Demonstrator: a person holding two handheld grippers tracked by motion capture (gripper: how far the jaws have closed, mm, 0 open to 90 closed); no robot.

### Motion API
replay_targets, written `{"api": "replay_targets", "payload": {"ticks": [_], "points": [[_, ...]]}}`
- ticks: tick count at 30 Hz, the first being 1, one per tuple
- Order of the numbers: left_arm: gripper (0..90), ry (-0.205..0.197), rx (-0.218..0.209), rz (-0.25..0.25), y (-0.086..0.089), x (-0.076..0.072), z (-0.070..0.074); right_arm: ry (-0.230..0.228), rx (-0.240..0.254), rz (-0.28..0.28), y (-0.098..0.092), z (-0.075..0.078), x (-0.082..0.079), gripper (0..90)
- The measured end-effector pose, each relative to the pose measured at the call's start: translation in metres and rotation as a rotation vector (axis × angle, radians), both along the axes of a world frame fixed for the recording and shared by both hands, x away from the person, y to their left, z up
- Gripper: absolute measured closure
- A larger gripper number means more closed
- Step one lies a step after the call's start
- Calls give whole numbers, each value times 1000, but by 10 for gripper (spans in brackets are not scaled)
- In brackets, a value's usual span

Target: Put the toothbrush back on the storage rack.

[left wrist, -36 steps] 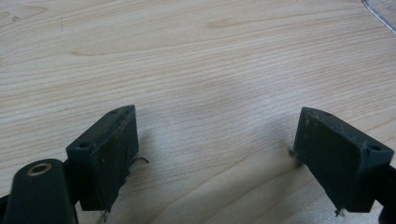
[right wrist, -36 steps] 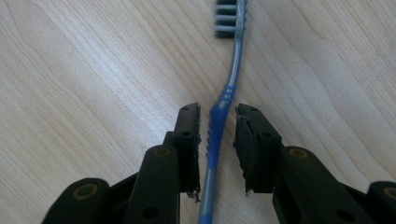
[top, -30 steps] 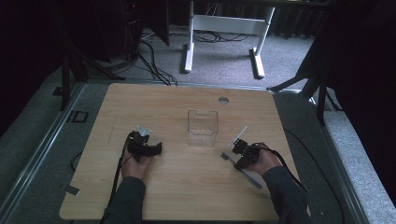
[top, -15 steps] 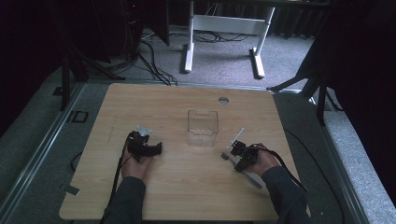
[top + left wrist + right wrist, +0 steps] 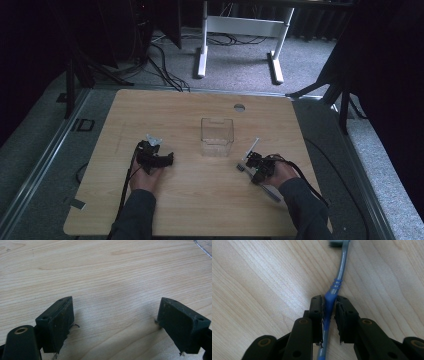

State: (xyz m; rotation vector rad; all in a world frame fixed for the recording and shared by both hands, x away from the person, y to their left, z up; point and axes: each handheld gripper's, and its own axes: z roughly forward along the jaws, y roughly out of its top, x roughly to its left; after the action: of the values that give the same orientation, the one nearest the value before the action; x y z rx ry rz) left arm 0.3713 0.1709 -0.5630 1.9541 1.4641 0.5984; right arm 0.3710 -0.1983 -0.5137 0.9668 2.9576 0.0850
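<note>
Blue-and-grey plastic toothbrush (image 5: 329,300) flat on the pale wooden table (image 5: 190,205), near the clear plastic box (image 5: 217,136): light, stiff, slick, best gripped mid-handle, where right gripper (image 5: 329,305) jaws, just closing, now pinch it; left gripper (image 5: 115,320) jaws apart, empty.

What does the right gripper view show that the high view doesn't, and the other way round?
Right gripper view: the right gripper has just been closing; its pads sit against the blue grip of the toothbrush, which lies on the table.

High view: the clear box mid-table, the left gripper resting apart from it, both forearms, and the floor beyond.

Both: the right gripper at the toothbrush, on the wooden tabletop.
</note>
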Motion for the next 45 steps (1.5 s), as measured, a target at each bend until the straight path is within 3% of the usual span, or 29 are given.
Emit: {"api": "replay_targets", "payload": {"ticks": [20,34,40,45], "points": [[144,0,0,0,0,0,0,10,-18,-1,3,-2,1,809],[144,-1,-1,0,0,0,0,-31,70,-49,-4,14,-1,812],[143,-1,0,0,0,0,0,-54,132,-69,-8,20,-3,812],[144,0,0,0,0,0,0,-68,143,-72,-10,22,-3,812]]}}
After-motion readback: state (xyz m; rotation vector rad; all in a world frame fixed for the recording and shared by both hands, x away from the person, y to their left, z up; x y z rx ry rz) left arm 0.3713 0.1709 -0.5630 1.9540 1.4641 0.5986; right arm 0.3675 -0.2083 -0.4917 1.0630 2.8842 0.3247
